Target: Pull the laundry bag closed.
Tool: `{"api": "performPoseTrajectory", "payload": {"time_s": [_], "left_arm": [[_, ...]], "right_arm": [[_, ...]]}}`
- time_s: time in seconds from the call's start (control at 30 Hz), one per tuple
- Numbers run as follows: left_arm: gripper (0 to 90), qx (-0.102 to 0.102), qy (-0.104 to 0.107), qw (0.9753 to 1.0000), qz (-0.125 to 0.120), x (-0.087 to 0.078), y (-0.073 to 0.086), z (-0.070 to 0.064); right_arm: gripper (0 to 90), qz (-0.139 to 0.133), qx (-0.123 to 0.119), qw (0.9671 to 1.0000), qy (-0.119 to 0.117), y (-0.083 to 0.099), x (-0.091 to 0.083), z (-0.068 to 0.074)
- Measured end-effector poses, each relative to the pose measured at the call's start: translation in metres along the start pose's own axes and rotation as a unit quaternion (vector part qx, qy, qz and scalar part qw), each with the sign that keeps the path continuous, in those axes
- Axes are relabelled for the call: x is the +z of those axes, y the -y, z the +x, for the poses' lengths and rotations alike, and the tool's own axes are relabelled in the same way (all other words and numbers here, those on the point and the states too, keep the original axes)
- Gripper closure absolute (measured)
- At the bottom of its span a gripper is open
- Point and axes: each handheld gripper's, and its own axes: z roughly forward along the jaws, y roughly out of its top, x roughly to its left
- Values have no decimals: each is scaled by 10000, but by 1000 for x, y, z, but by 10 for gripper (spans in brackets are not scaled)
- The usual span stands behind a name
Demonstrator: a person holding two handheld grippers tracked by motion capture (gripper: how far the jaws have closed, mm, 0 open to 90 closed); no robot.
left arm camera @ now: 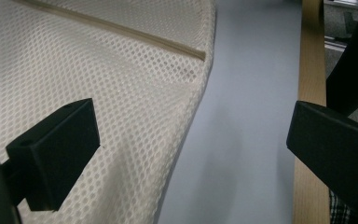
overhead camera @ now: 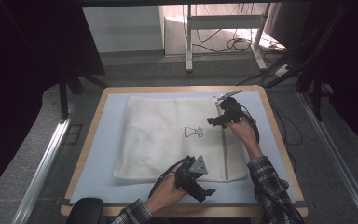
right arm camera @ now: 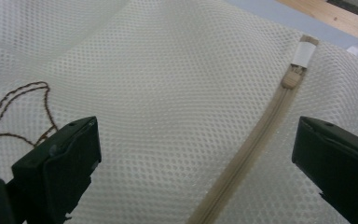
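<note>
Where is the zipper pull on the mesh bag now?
The zipper pull sits at the far end of the zipper, by the bag's far right corner, near the right gripper.

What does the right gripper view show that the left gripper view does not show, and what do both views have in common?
The right gripper view alone shows the beige zipper's pull under a white fabric tab, plus a brown stitched outline drawing on the mesh. The left gripper view alone shows the bag's rounded corner lying on the pale blue table mat, and the light wooden table edge. Both show the white mesh laundry bag, its beige zipper line, and open black jaws.
</note>
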Motion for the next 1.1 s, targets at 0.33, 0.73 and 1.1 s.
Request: {"api": "performPoseTrajectory", "payload": {"time_s": [0.33,0.73,1.1], "left_arm": [[31,-109,-86,9999,-12,-12,7,7],[29,-220,-246,9994,46,-19,18,13],[30,-291,-425,9987,-41,-30,23,22]], "right_arm": [[0,-1,-204,9998,25,10,-6,17],[0,-38,-505,9987,-66,21,-15,47],[0,-273,-578,9979,-124,43,-37,58]]}}
